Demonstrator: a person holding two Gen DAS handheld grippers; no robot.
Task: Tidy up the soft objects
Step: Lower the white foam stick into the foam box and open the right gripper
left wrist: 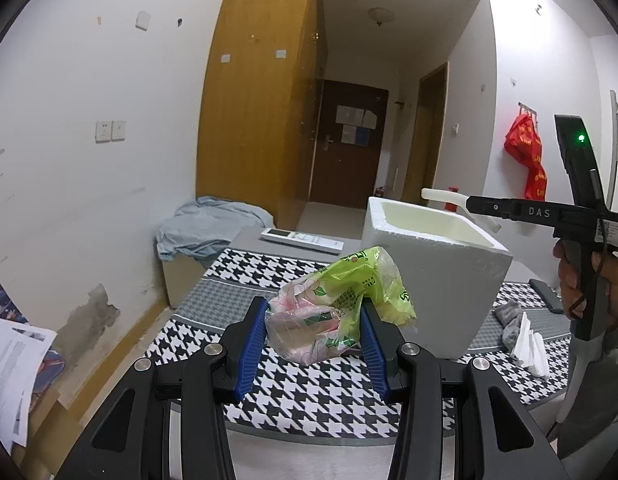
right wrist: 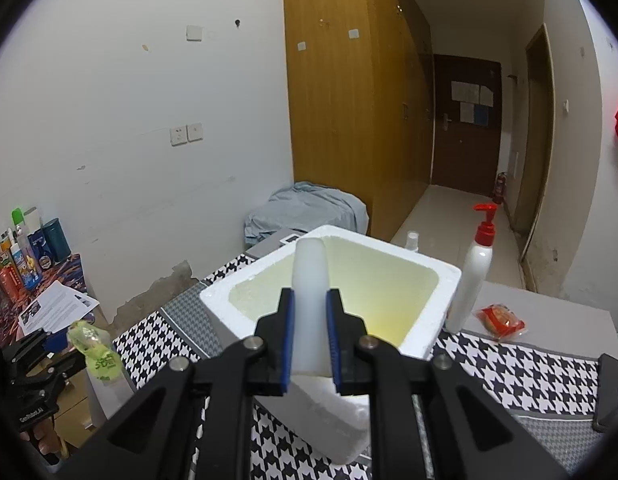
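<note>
A crinkly tissue pack point(left wrist: 333, 304) is pinched by the left gripper point(left wrist: 314, 344); the right gripper point(right wrist: 310, 344) (over the foam box point(right wrist: 441, 280)) is clamped on a white piece point(right wrist: 309, 292), which might be dropped outside.

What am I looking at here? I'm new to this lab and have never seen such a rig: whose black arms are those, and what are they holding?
There is no robot. A person holds a handheld claw in each hand, and each claw carries a wide-angle camera looking forward along its two blue-padded fingers.

The left wrist view shows the left claw shut on a crumpled green and pink plastic packet. To its right you see the other tool in the person's hand.

The right wrist view shows the right claw shut on a white soft piece, held over an open white foam box.

The box stands on a black-and-white houndstooth cloth. Nearby stand a white pump bottle and a red wrapped snack.
</note>
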